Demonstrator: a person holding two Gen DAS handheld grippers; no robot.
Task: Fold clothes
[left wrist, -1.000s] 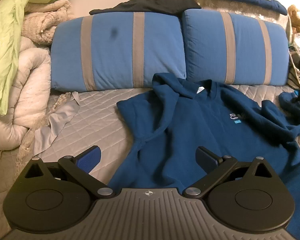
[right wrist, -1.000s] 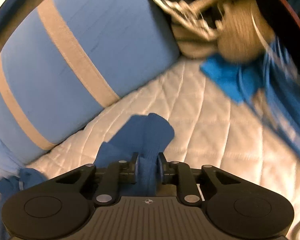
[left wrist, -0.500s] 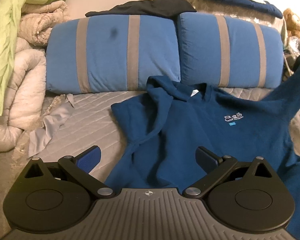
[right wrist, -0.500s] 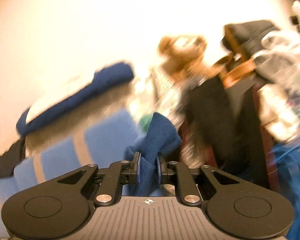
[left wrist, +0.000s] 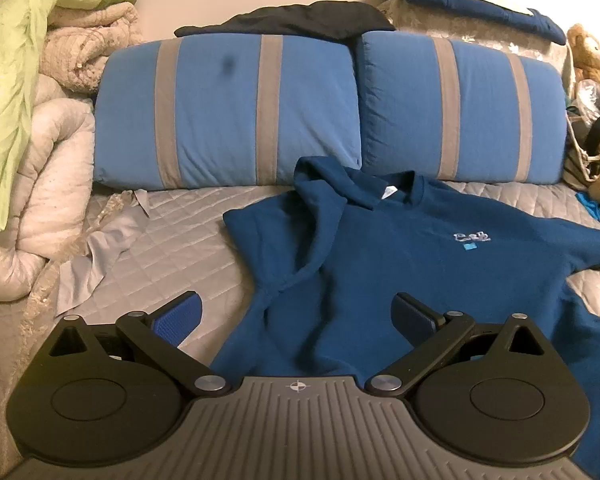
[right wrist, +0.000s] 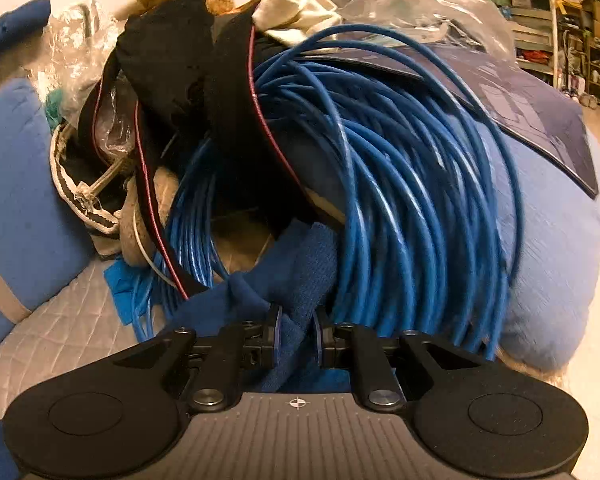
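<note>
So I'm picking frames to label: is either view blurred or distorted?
Left wrist view: sharp, warm-tinted, fisheye bowing the striped blue pillows. Right wrist view: slight motion blur on the coiled blue cable, background shelves soft.

- Bare quilted bedcover (left wrist: 172, 240) lies open left of the blue sweatshirt (left wrist: 380, 264), with only a grey cloth scrap (left wrist: 96, 256) lying on it.
- Two blue pillows (left wrist: 228, 112) wall off the far side, touching the sweatshirt's collar.
- Piled blankets (left wrist: 40, 168) close the left edge.
- On the right, a coil of blue cable (right wrist: 400, 184), a bag strap (right wrist: 148, 184) and a pale blue cushion (right wrist: 552, 248) crowd right up against the pinched sleeve (right wrist: 300, 280).
</note>
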